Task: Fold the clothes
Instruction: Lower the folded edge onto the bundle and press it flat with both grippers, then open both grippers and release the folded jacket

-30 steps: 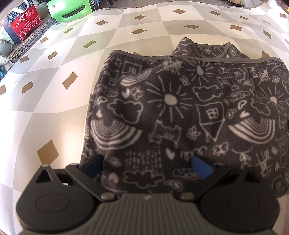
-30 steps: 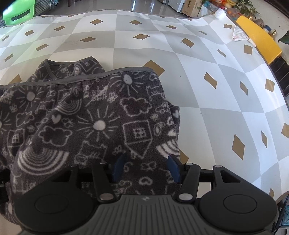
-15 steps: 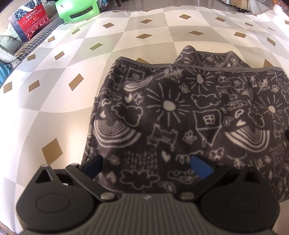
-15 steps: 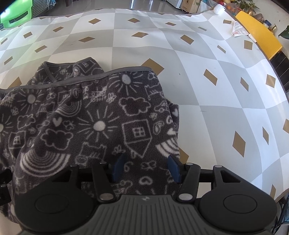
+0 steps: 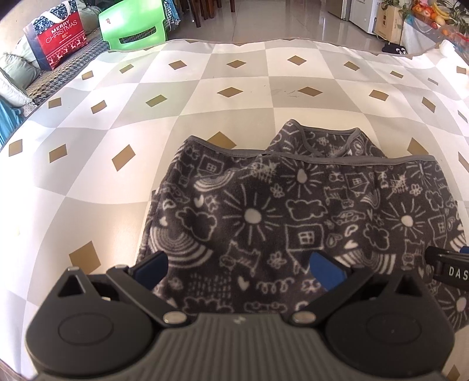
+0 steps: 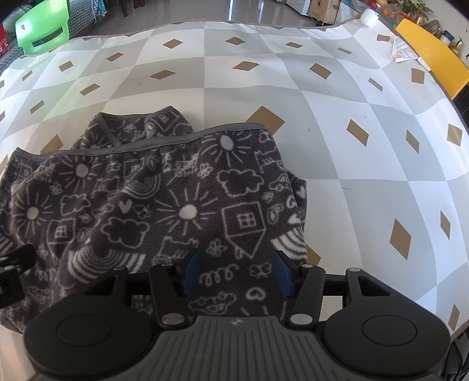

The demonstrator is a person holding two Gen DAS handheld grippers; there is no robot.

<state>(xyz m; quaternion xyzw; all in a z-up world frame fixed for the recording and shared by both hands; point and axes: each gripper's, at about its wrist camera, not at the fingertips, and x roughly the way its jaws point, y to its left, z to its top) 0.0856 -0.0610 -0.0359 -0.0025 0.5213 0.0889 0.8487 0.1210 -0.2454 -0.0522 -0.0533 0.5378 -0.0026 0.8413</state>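
A dark grey fleece garment (image 5: 293,211) printed with white suns, clouds and houses lies folded on the checkered mat, its grey-bound hem along the far side. My left gripper (image 5: 239,268) hovers over the garment's near left part, jaws wide apart, with nothing pinched between the blue pads (image 5: 152,263). Over the same garment (image 6: 176,199) near its right edge, my right gripper (image 6: 236,272) stands half open, the fabric lying flat below its pads (image 6: 283,274). A part of each gripper shows at the edge of the other's view.
The grey and white checkered mat (image 5: 205,96) with gold diamonds spreads far beyond the garment. A green plastic chair (image 5: 132,26) and a red Christmas bag (image 5: 63,32) stand past its far left edge. A yellow board (image 6: 433,52) lies at the far right.
My left gripper has risen and drawn back, so the garment looks smaller and more of the mat shows. The right gripper has barely moved. Neither pair of jaws has changed width.
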